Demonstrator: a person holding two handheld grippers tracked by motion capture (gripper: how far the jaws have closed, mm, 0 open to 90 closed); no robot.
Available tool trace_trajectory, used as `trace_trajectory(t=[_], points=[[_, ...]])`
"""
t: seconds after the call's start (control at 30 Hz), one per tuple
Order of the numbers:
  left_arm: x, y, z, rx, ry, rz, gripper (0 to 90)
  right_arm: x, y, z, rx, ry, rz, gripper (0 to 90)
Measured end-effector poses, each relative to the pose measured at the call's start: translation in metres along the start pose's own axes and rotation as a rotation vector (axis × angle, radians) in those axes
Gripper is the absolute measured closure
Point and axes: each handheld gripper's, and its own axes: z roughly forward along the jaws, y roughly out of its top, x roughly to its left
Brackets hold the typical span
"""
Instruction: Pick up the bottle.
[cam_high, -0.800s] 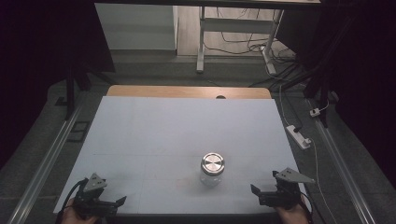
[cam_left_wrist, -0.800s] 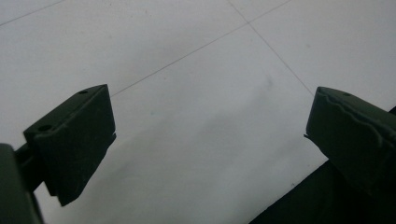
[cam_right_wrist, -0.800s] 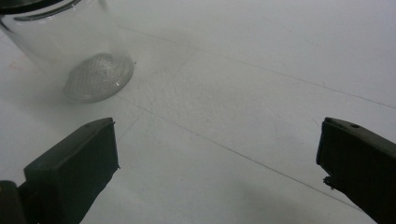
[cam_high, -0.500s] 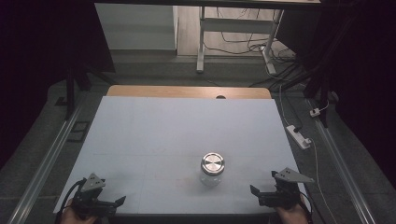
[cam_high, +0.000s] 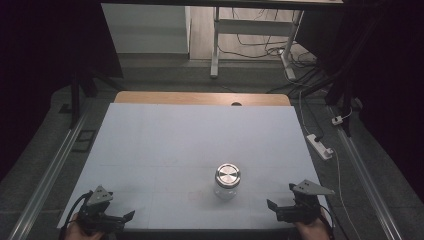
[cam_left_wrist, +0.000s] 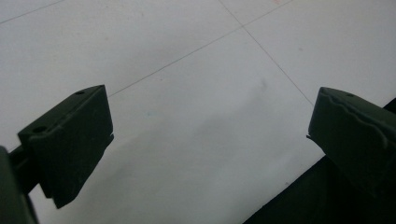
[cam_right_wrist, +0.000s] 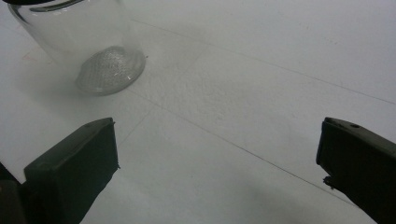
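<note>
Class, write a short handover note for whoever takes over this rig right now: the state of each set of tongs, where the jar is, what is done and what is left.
Left tongs: open, holding nothing, low at the near left corner of the table.
Right tongs: open, holding nothing, at the near right edge, pointing toward the jar.
Glass jar: upright on the table, right of centre toward the near edge, its metal lid on; its base shows in the right gripper view, apart from the jaws.
Done: nothing yet; the jar is untouched.
Left: probably reach in with the nearer right tongs, grip the jar, then work on the lid.
</note>
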Motion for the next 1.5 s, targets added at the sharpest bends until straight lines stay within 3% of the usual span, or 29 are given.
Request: trace_trajectory(t=[0.8,1.17,1.5], points=[[0.001,0.0,-0.001,-0.006,-0.004,-0.005,0.5,0.008,0.003,0.0,-0.018,0.05,-0.042,0.0],[0.001,0.0,-0.001,-0.006,-0.007,-0.011,0.5,0.024,0.013,0.003,-0.031,0.096,-0.103,0.0],[0.002,0.0,-0.001,-0.008,-0.009,-0.014,0.2,0.034,0.019,0.013,-0.031,0.138,-0.127,0.0]])
